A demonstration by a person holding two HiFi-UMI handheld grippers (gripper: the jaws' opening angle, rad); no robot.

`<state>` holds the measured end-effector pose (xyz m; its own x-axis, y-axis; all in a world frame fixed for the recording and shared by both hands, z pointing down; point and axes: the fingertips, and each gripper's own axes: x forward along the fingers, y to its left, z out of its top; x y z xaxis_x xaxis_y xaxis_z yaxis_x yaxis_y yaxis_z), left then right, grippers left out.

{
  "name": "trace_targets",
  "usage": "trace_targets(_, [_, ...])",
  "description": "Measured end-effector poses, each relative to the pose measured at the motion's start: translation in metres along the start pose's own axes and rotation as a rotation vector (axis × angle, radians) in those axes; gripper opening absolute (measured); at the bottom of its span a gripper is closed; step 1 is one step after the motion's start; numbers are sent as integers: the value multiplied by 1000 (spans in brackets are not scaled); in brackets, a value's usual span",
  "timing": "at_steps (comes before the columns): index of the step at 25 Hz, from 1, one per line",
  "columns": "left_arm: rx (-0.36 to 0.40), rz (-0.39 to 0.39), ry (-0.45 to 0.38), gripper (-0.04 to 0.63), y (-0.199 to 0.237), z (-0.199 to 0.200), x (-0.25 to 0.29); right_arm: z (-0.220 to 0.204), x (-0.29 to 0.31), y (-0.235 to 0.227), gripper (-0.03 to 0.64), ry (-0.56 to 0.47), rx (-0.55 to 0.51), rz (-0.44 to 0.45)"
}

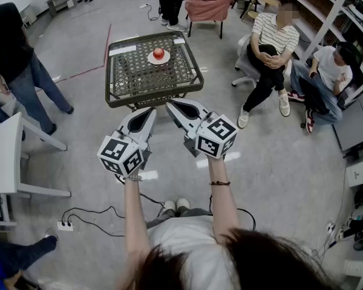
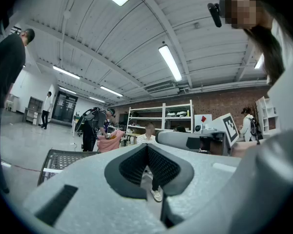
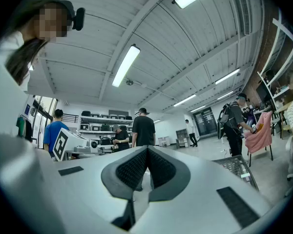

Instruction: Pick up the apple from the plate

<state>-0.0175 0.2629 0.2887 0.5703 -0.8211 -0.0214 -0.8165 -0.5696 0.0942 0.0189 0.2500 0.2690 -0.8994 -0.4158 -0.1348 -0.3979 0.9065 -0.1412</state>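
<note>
On white plate (image 1: 150, 60), wire table (image 1: 127, 80), round red apple (image 1: 158, 53), left gripper (image 1: 152, 109), right gripper (image 1: 169, 104), jaws clenched, empty

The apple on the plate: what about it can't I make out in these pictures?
- Head view: the apple on its plate is too small to show stem or bruises.
- Left gripper view: only a corner of the table shows; the left hand-held gripper covers the rest, so no apple.
- Right gripper view: the right hand-held gripper likewise covers all but a table corner; no apple.
</note>
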Motion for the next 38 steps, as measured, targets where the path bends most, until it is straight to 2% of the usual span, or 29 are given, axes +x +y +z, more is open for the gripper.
trace_targets(13, [-9, -7, 4, 11, 0, -4, 3, -3, -2, -4, 9, 6, 5, -19])
trace_targets(26, [-30, 17, 13, 11, -13, -17, 15, -8, -18, -17, 9, 18, 18, -15])
trace_targets(38, [-39, 19, 38, 11, 6, -20, 35, -11, -7, -43, 9, 17, 45, -29])
